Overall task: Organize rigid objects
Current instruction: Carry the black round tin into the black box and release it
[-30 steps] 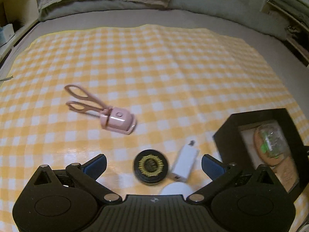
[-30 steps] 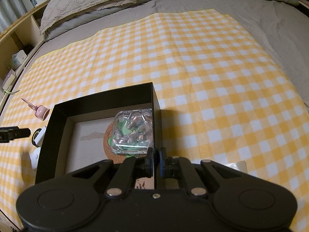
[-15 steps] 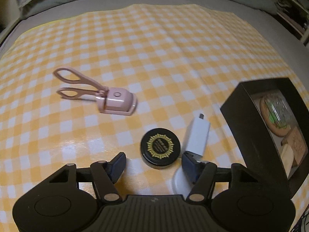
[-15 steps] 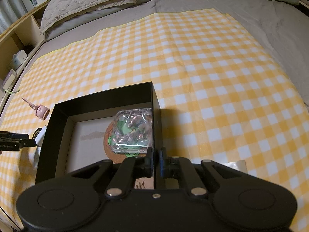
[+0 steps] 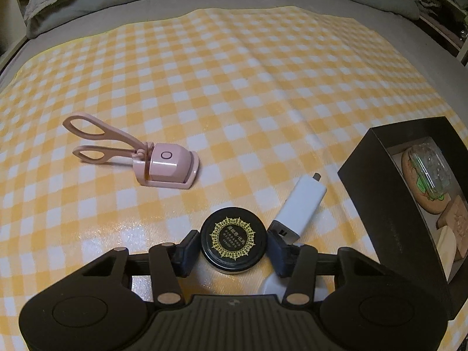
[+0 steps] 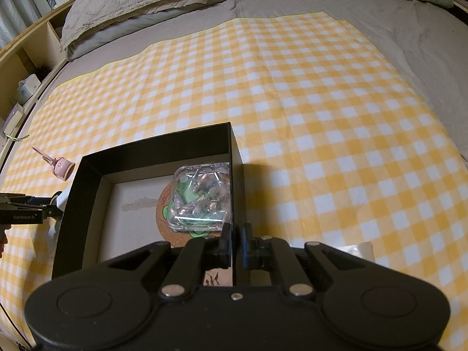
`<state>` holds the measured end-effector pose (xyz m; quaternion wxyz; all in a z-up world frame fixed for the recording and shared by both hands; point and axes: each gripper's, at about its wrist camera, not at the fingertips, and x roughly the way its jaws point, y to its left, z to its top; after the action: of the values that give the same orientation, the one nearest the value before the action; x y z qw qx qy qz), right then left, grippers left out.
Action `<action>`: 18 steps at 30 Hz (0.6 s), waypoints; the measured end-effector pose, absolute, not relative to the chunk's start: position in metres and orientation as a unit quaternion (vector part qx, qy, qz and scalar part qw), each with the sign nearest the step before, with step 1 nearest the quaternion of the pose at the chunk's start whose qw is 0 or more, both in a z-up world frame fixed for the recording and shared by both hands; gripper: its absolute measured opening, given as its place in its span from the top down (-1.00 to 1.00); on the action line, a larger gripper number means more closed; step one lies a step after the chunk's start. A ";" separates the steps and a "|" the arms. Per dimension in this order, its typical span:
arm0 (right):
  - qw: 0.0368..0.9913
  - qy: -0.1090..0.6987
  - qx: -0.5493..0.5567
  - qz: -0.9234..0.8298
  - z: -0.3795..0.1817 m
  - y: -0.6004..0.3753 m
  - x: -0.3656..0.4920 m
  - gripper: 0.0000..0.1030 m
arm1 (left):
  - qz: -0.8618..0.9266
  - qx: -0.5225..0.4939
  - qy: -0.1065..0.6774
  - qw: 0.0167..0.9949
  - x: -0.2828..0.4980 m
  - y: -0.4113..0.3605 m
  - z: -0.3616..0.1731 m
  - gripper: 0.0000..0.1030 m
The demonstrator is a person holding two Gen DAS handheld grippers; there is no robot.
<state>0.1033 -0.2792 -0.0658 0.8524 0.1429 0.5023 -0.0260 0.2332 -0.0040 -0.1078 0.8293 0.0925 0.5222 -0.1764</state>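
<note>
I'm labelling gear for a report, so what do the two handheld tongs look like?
Both, the left tongs and the right tongs, are matte black plastic with round hubs, linkage arms on silver pivot pins and dark blue pads. White lettering marks the left one's side.

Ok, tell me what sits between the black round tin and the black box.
In the left wrist view, a white charger lies on the checked cloth between the black round tin and the black box, angled with its plug end pointing away.
</note>
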 end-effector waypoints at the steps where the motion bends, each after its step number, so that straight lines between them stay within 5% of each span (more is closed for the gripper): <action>1: 0.852 0.502 0.143 -0.026 -0.066 -0.279 0.103 0.85 | -0.174 0.090 0.520 0.831 0.233 -0.004 -0.107 0.02; 18: 0.852 0.505 0.135 -0.026 -0.066 -0.276 0.105 0.88 | -0.288 0.044 0.434 0.853 0.195 -0.065 -0.035 0.02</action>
<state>0.1053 -0.2756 -0.0657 0.8521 0.1349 0.5051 -0.0264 0.1952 -0.0647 -0.0345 0.8526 0.0435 0.4340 -0.2878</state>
